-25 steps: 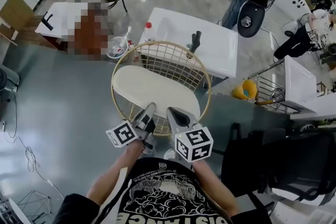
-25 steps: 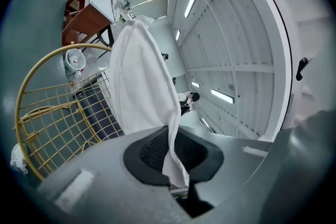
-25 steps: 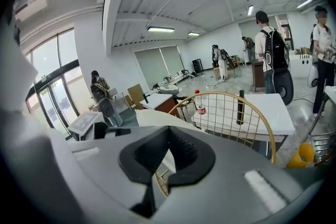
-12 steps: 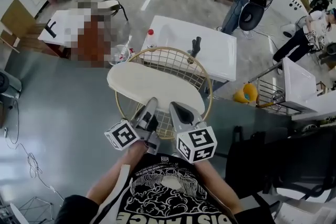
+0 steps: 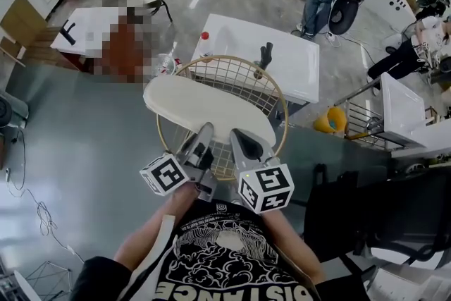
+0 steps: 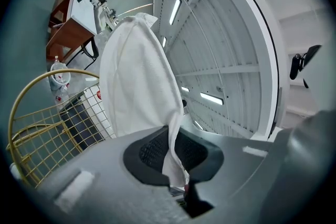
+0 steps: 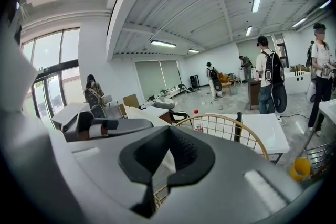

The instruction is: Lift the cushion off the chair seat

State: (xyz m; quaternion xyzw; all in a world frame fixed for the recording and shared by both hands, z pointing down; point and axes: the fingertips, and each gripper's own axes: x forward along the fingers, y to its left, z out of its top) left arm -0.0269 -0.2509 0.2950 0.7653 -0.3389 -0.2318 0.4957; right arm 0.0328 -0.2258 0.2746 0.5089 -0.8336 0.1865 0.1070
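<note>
Your round gold wire chair (image 5: 280, 125) stands at 12 o'clock. The cream oval fabric cushion (image 5: 204, 109) is held tilted above the seat and overhangs toward 10 o'clock. The jaws of your left gripper (image 5: 204, 132) and right gripper (image 5: 237, 135) are clenched on its 6 o'clock edge only. Risk: the unsupported far end sags and the thin fabric slips out.

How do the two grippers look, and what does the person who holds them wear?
Both the left gripper and the right gripper are grey, with tapered jaws and dark ribbed pads. Each carries a white cube with black square markers. The person wears a black T-shirt with a white print.
</note>
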